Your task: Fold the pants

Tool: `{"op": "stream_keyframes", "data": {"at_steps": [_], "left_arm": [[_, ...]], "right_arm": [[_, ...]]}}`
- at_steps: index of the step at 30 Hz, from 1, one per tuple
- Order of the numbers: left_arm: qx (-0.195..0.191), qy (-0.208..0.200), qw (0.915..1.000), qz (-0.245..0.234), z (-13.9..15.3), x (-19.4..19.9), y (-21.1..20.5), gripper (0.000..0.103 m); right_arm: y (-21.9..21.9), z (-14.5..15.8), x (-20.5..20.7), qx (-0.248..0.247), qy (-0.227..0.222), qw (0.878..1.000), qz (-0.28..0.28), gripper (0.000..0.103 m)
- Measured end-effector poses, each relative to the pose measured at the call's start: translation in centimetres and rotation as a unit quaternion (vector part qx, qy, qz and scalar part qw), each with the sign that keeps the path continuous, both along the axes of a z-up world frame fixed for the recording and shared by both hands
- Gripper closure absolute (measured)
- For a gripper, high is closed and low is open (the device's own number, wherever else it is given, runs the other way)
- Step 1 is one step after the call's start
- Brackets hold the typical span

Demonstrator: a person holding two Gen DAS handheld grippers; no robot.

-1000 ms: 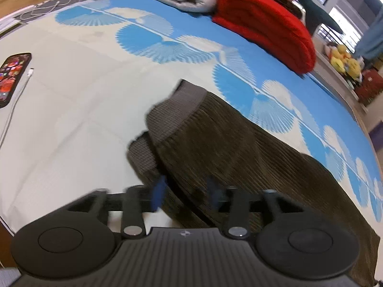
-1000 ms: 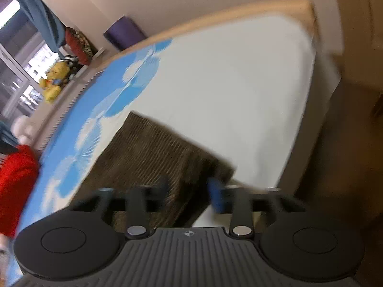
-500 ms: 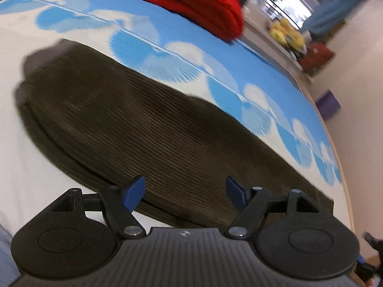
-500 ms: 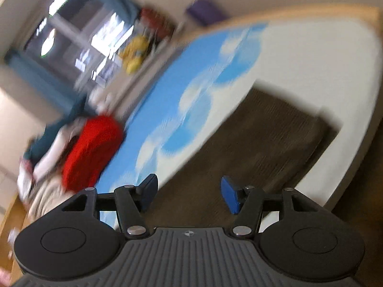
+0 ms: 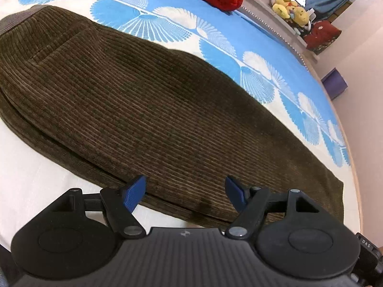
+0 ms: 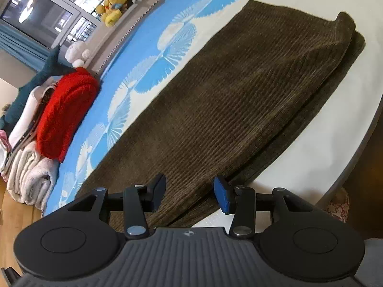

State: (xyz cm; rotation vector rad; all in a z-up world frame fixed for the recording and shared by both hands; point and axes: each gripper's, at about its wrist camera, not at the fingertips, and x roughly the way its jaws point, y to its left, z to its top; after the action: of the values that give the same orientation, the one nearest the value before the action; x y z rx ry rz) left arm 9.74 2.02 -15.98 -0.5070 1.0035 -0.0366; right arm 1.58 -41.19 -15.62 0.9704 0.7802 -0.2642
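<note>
Dark brown corduroy pants lie flat on the bed, folded lengthwise with one leg on top of the other. The waistband is at the far left in the left wrist view, the leg ends at the right. My left gripper is open and empty, just above the pants' near edge. In the right wrist view the pants run from lower left to the hems at upper right. My right gripper is open and empty over the near edge of the pants.
The bed sheet is cream with blue fan patterns. A red blanket and folded grey and white bedding sit at the bed's far side. Yellow plush toys stand on the sill. The bed's edge is close at the right.
Both grippers were closed a second ago and have opened. Both cameras swung and pulled back, so the whole length of the pants now shows.
</note>
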Motion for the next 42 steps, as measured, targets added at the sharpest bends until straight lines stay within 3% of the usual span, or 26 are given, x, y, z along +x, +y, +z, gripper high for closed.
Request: {"op": "stream_keyframes", "data": {"at_steps": [14,18,33,37,42], "left_arm": [[-0.005,0.024,0.9994,-0.025,-1.2,1.2,-1.1,0.025],[-0.030,0.033,0.9983,-0.038,-1.0,1.2,-0.6,0.025],[-0.045,0.048,0.9971,-0.039,-2.2,2.0,-0.2,0.022],[-0.027,0.058,0.9966,-0.052,-2.5,2.0,-0.5,0.022],[-0.056,0.051,0.9968,-0.023,-2.7,2.7,0.3,0.022]], "right_arm": [[1.0,-2.2,1.8,0.019,0.060,0.998,-0.031,0.054],[1.4,-1.7,2.1,0.000,0.047,0.998,-0.035,0.063],[0.6,-1.8,1.7,0.026,0.017,0.998,-0.057,0.063],[0.4,-1.7,1.5,0.032,0.002,0.997,-0.066,0.063],[0.4,-1.9,1.7,0.034,0.007,0.997,-0.067,0.063]]}}
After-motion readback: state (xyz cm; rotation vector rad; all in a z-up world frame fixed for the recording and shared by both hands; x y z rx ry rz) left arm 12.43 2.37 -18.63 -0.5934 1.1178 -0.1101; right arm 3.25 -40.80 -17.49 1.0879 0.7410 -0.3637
